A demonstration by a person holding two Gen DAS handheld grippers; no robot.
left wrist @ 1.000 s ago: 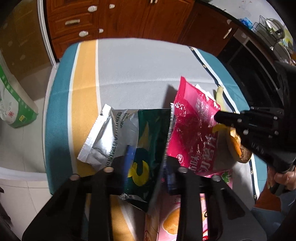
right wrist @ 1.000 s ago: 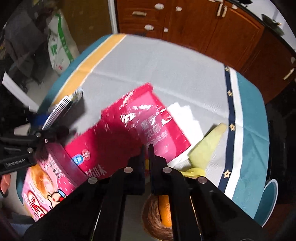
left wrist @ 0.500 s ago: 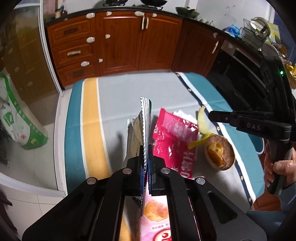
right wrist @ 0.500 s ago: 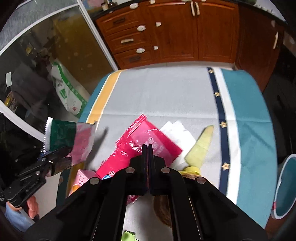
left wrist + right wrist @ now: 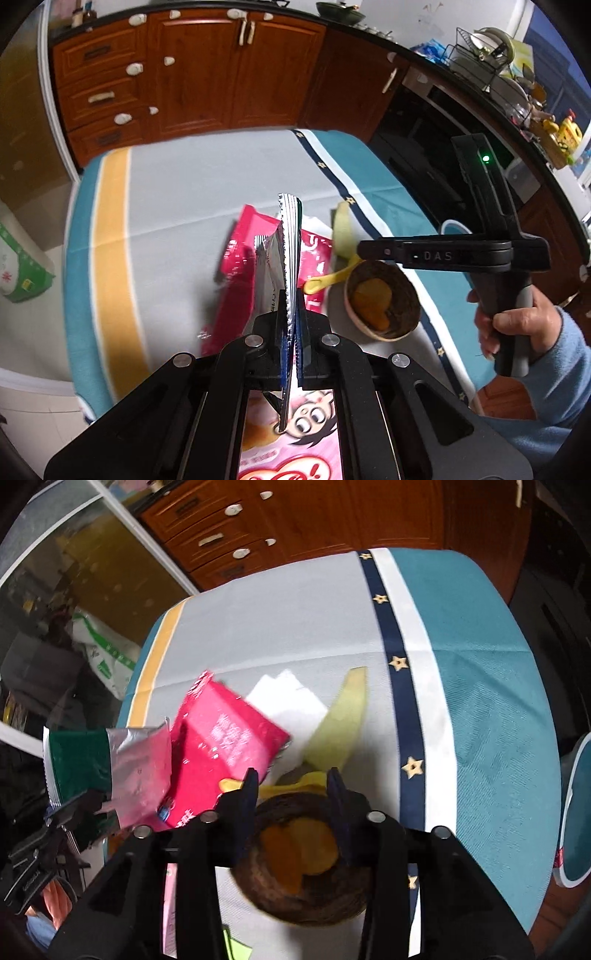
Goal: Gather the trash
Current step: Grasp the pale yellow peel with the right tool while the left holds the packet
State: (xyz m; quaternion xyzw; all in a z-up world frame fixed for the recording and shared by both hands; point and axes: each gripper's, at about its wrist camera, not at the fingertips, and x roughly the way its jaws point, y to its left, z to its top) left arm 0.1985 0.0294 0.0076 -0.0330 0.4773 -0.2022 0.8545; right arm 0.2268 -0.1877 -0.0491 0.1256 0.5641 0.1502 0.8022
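Observation:
My left gripper (image 5: 291, 314) is shut on a silver and green snack wrapper (image 5: 289, 243), held edge-on above the table; the wrapper also shows in the right wrist view (image 5: 110, 760). A red snack bag (image 5: 225, 746) lies on the table beside white paper (image 5: 286, 698) and a banana peel (image 5: 341, 723). My right gripper (image 5: 291, 786) is open and empty, above a brown bowl (image 5: 306, 886) holding orange peel. In the left wrist view the right gripper (image 5: 364, 249) is over that bowl (image 5: 382, 304).
A pink printed box (image 5: 291, 443) lies at the near table edge under my left gripper. A teal bin (image 5: 576, 812) stands on the floor right of the table. Wooden cabinets (image 5: 207, 70) line the far wall. A white and green sack (image 5: 22, 266) sits left.
My left gripper has kept the wrapper lifted and drifted slightly. My right gripper has opened and moved down over the brown bowl.

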